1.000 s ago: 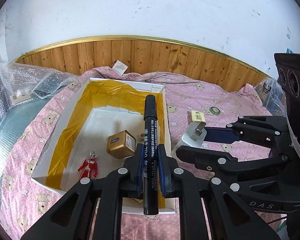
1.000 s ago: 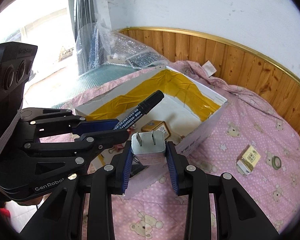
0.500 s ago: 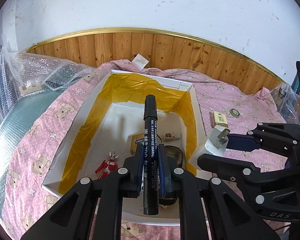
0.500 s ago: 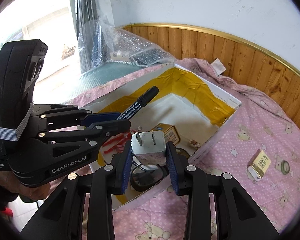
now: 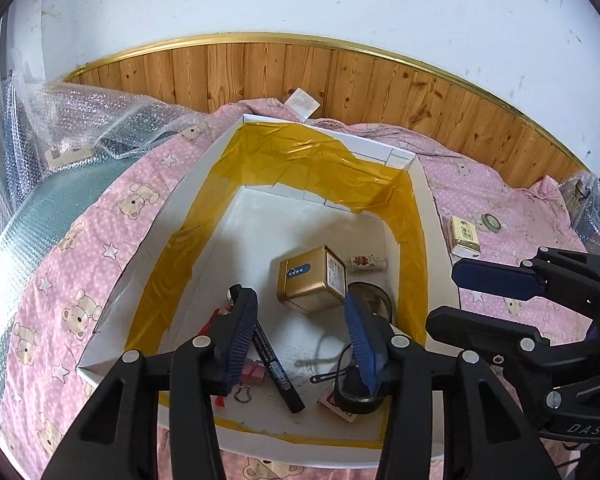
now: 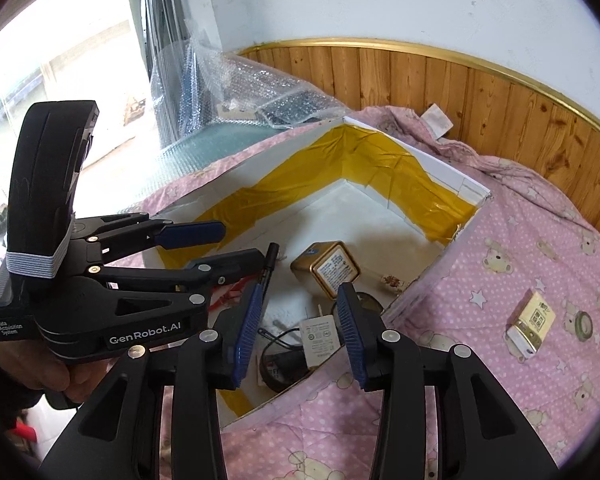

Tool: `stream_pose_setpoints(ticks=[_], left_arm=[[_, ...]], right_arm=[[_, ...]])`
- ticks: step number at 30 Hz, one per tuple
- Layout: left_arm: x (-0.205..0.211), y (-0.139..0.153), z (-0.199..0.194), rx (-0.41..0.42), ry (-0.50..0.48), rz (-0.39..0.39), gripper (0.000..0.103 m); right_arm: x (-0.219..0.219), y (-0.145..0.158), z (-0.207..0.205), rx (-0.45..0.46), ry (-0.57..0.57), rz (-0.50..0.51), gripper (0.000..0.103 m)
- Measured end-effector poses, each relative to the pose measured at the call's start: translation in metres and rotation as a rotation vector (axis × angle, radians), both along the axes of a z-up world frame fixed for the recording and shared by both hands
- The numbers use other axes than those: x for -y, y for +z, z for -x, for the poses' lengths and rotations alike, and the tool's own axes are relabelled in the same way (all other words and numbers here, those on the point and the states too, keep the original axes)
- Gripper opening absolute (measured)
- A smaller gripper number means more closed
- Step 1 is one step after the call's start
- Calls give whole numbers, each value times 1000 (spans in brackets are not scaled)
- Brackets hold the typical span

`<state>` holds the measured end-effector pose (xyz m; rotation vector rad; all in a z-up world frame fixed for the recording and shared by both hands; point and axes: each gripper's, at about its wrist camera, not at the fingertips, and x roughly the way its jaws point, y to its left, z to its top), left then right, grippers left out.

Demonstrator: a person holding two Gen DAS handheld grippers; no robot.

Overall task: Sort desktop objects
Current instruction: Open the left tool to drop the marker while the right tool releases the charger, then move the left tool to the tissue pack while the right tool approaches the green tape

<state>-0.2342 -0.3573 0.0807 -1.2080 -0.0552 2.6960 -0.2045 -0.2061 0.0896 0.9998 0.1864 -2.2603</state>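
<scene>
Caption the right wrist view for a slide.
Right gripper open above the white charger lying in the yellow-taped box; left gripper open alongside.

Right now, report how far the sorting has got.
Done: marker, charger, gold tin and red toy lie in the box. In hand: nothing; left gripper and right gripper are both open above it. Left: the small yellow packet and tape roll on the pink cloth.

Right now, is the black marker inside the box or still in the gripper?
Inside. The black marker lies on the box floor; the left gripper is open.
</scene>
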Motion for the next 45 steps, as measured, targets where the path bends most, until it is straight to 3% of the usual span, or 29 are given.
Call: stream_pose_setpoints(ticks=[7, 10, 16, 33, 45], left_arm=[[-5, -1, -1, 15, 2, 1, 48], [-8, -1, -1, 19, 1, 8, 58], [-12, 1, -2, 11, -10, 4, 66], [-23, 11, -14, -2, -23, -4, 66], [-63, 18, -28, -6, -96, 10, 66]], right_arm=[[-4, 0, -4, 3, 1, 11, 42], [-7, 1, -5, 2, -4, 17, 42], [-16, 0, -8, 11, -5, 32, 42], [-32, 0, -15, 13, -8, 62, 42], [-74, 3, -25, 12, -64, 86, 42]])
